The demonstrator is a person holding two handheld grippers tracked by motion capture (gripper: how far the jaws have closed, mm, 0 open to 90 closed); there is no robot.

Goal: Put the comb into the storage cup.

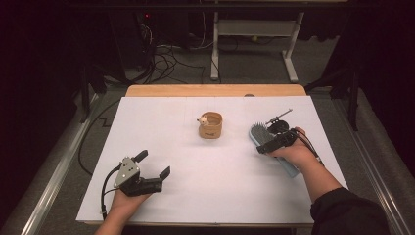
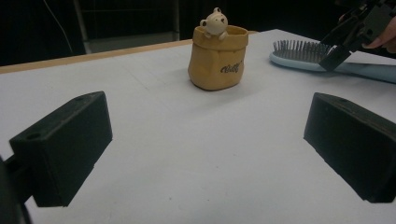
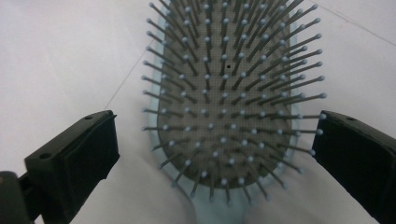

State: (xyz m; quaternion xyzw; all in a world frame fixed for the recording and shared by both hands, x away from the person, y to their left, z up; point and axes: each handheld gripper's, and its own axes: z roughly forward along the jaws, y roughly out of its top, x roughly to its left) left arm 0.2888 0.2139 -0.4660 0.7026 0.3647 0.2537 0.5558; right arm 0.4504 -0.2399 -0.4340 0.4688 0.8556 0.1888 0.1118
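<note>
A person works two hand-held tools over a white-covered surface [image 1: 205, 186]. From the high view, the left tool [image 1: 155, 165] rests near the front left corner with its jaws spread wide and nothing between them. The right tool [image 1: 263, 148] hangs over a pale blue hairbrush [image 1: 258, 132] lying bristles-up at the right side of the surface.

The right gripper view brings what the overhead camera cannot: the hairbrush [image 3: 229, 93] seen close, its grey pad studded with ball-tipped pins, the jaws standing wide on either side of the brush head and apart from its rim.

The left gripper view looks low across the surface, showing a tan sack-shaped pot [image 2: 217, 58] with dark lettering on its side and a small bear figure [image 2: 214, 23] peering over its rim. The high view places that pot [image 1: 210, 125] near the middle, well apart from both tools. Beyond it, in the left gripper view, the right tool [image 2: 345, 39] sits just above the hairbrush [image 2: 303, 56].
</note>
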